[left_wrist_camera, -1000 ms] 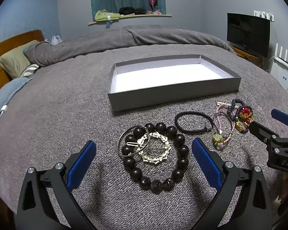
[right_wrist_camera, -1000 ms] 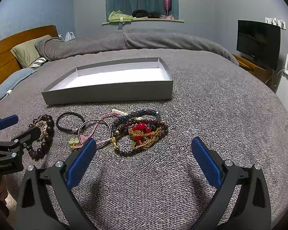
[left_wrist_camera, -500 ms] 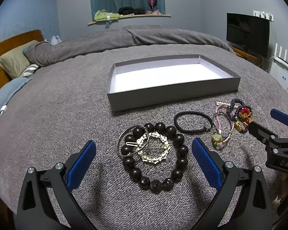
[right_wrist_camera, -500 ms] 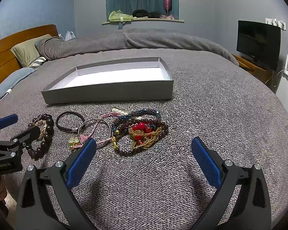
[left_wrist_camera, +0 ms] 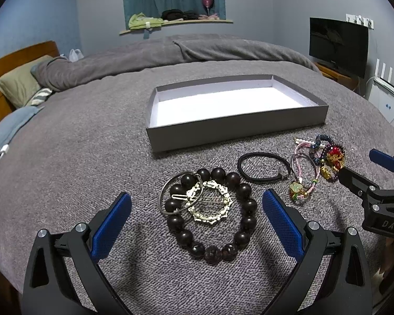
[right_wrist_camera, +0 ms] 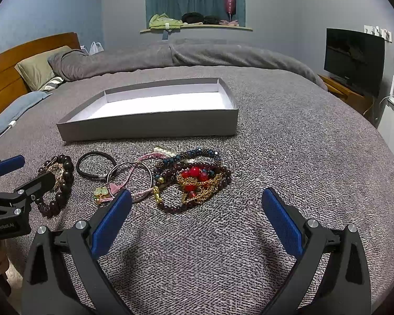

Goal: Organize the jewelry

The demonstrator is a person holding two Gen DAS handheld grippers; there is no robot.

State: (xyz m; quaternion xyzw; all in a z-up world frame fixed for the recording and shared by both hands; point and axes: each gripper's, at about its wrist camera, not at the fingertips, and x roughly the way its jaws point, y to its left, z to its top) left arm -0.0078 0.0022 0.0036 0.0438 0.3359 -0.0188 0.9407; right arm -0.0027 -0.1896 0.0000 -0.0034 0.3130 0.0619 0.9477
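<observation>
Left gripper (left_wrist_camera: 197,225) hovering wide open, gripping nothing, over dark bead bracelet (left_wrist_camera: 245,191) lying near side of grey box (left_wrist_camera: 233,128), left end; gold ring clip (left_wrist_camera: 210,204) sitting inside bracelet; black hair tie (left_wrist_camera: 262,166) lying just right; tangled bead pile (right_wrist_camera: 194,176) sitting below box's right end; right gripper (right_wrist_camera: 197,218) hovering wide open, empty, nearer than pile
</observation>
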